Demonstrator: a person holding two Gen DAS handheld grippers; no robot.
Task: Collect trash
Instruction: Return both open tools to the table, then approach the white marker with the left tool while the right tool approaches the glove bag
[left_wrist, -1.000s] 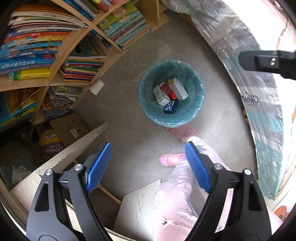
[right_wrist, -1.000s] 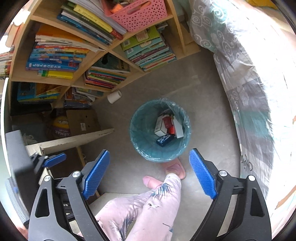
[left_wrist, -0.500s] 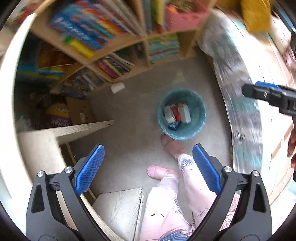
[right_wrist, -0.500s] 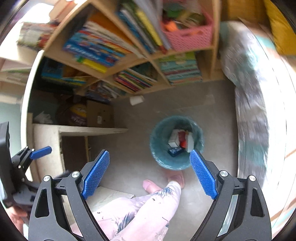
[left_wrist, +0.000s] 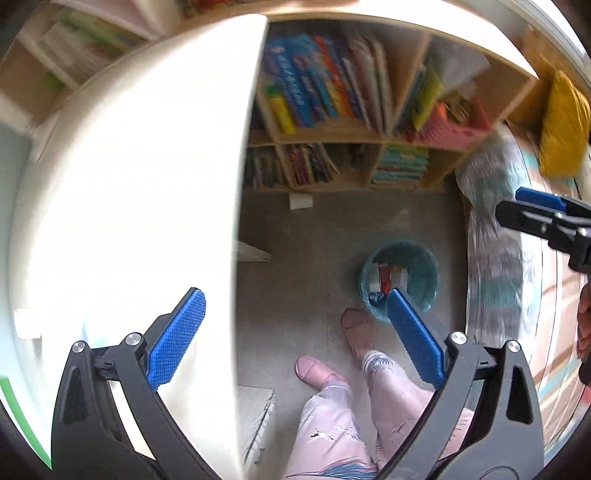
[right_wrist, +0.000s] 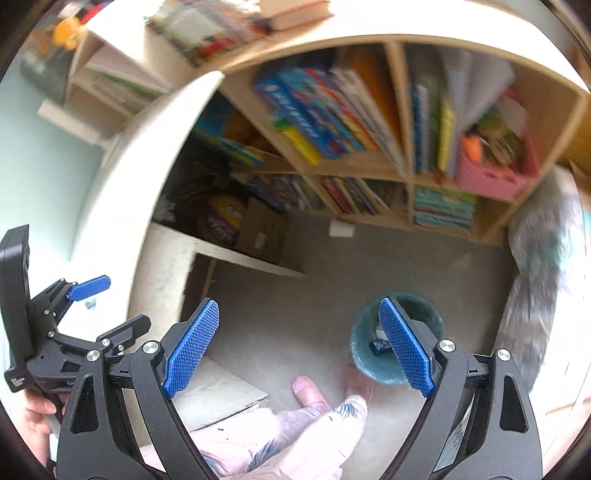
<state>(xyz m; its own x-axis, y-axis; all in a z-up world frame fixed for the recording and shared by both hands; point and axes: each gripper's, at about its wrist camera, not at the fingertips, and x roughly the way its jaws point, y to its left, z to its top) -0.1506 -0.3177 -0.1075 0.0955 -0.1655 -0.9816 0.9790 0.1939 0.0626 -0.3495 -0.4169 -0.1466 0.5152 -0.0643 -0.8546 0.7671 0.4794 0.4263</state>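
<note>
1. Both grippers, left gripper (left_wrist: 293, 338) and right gripper (right_wrist: 299, 349), stand apart and empty; the left jaws have just been opening.
2. Trash sits in the teal bin (left_wrist: 424, 273) on the floor (left_wrist: 314, 258).
3. Best next: scan the white desk (left_wrist: 147, 184) calmly, then approach one piece squarely.

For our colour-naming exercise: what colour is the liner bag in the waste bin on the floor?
Teal, a blue-green; the liner bag shows best in the left wrist view.

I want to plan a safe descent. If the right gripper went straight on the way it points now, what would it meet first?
Probably the bare grey floor. The right gripper is open and empty, and nothing stands between its fingers and the floor. The teal trash bin lies just right of that line, behind one finger; depth is hard to judge.
</note>
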